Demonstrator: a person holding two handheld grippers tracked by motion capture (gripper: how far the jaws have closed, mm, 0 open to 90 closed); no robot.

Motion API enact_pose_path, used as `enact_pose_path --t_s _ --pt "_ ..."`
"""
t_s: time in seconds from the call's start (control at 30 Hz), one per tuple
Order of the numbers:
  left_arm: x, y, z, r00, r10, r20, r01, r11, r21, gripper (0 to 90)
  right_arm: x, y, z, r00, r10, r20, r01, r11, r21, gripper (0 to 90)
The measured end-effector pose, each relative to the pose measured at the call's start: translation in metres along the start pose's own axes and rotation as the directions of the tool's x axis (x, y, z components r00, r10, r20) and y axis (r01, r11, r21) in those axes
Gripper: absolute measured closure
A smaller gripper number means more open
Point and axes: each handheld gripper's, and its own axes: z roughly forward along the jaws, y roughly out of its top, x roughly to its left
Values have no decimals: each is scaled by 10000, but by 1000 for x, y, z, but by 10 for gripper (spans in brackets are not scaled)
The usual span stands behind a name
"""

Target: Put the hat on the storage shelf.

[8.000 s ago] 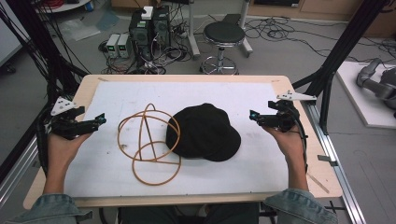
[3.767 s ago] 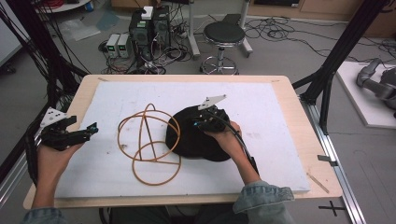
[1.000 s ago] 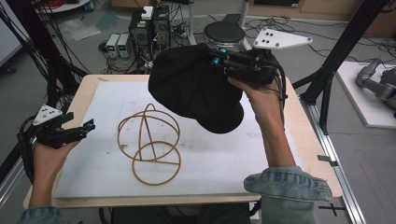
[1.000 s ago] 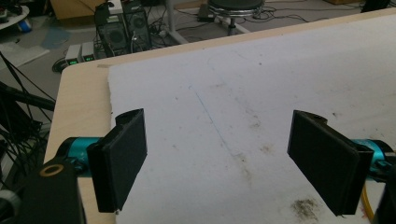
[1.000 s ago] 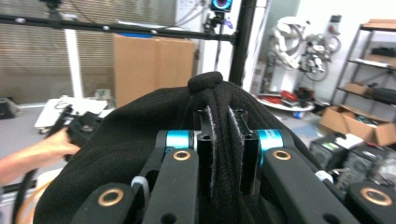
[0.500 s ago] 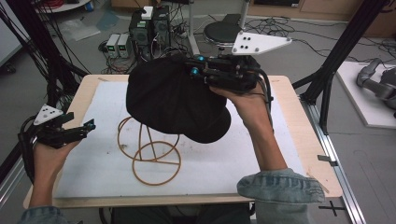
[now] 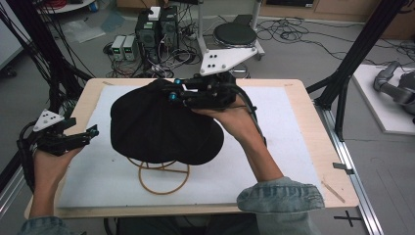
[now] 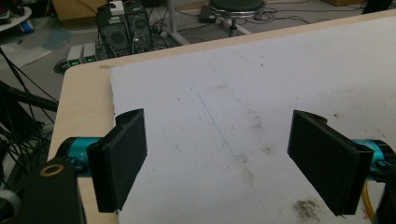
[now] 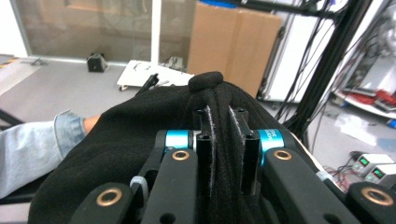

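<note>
A black cap (image 7: 156,129) hangs over the middle of the white mat, covering the top of a tan wire stand (image 7: 161,177). My right gripper (image 7: 172,94) is shut on the cap's crown, and in the right gripper view the black fabric (image 9: 116,140) bunches between the two pads at my right gripper (image 9: 226,140). My left gripper (image 7: 90,132) is at the table's left edge, open and holding nothing. The left gripper view has my left gripper (image 8: 224,163) wide apart above the bare mat.
The white mat (image 7: 293,147) lies on a wooden table (image 7: 318,142). Black frame posts (image 7: 352,58) rise at the right and left corners. A stool (image 7: 235,34), computer boxes (image 7: 156,24) and cables stand on the floor beyond the far edge.
My right gripper picked the cap up from the mat, lifted it high, then carried it left and down over the wire stand. The left gripper stayed at the left edge.
</note>
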Motion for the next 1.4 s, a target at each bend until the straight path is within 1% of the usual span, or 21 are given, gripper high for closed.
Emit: enact_pose_path --t_s 0.17,0.2,0.33,0.37,0.57,0.67,0.8,1.03,1.07,1.17,1.27,1.4 --pt "0 0 0 10000 -12 -13 12 10000 -20 200 2 -7 16 9996 -29 -293 41 9991 430 828" --pt "0 0 0 10000 -19 -4 19 10000 -21 200 3 -8 18 9994 41 -349 -22 9985 549 827" --pt "1 0 -1 10000 -8 14 8 10000 -27 200 7 -9 28 9981 -69 -607 121 9962 857 824" --pt "1 0 -1 10000 -8 11 8 10000 -30 200 7 -9 28 9981 -69 -607 121 9962 857 824" --pt "1 0 -1 10000 -18 3 18 10000 -41 200 12 -12 41 9968 -344 -718 446 9883 1456 818" --pt "2 0 -2 10000 -36 -21 36 10000 -49 200 14 -13 46 9958 -531 -752 656 9824 1751 815" --pt "3 1 -2 10000 -47 -17 47 10000 -77 200 16 -15 51 9951 -660 -740 803 9744 2099 811" --pt "3 1 -3 10000 -28 -5 28 10000 -78 200 16 -17 53 9951 -689 -709 836 9692 2318 803" --pt "3 1 -3 10000 -37 -16 37 10000 -88 200 16 -18 54 9954 -616 -730 775 9678 2396 798" --pt "4 1 -4 10000 -60 -42 59 9999 -88 200 16 -20 55 9954 -580 -758 746 9679 2400 794" --pt "3 1 -3 10000 -62 -35 61 10000 -78 200 15 -22 54 9959 -450 -780 623 9699 2353 783" --pt "3 1 -3 10000 -38 -19 38 10000 -58 200 15 -23 54 9957 -408 -831 600 9679 2440 753"
